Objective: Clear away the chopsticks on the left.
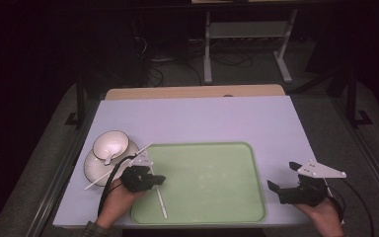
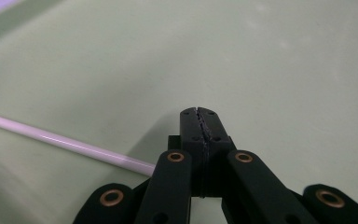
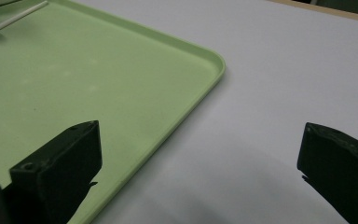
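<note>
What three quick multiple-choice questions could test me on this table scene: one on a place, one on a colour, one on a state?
1. Where is the bowl?
A. on the plate left of the tray
B. in the tray
C. on the floor

2. What colour is the tray?
A. red
B. green
C. black

3. How are the right gripper jaws?
A. shut
B. wide apart
C. clamped on a cup

Answers:
1 A, it sits on the plate beside the tray.
2 B, it is pale green.
3 B, a wide gap shows between them.
</note>
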